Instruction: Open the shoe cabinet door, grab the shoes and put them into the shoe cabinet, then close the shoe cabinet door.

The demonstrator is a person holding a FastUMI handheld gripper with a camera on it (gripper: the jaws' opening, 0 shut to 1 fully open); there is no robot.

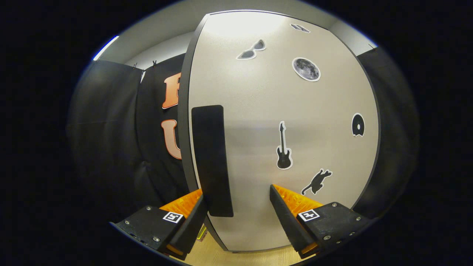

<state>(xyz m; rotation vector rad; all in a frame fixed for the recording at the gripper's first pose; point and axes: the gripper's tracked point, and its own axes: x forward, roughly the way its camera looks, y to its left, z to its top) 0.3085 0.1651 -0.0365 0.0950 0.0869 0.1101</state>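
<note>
Claw [236, 207] spread wide and holding nothing, closed cabinet door [314, 122] just ahead of its fingers, black handle [211, 159] upright beside the left finger [192, 218], guitar sticker [283, 147] beyond the right finger [292, 218], wood floor [258, 256] beneath.

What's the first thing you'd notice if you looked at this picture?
A big pale cabinet door dotted with stickers: a guitar in the middle, a moon and sunglasses higher up, a cat low down. A tall black handle runs along its edge, and the open gripper straddles the handle's lower end.
</note>
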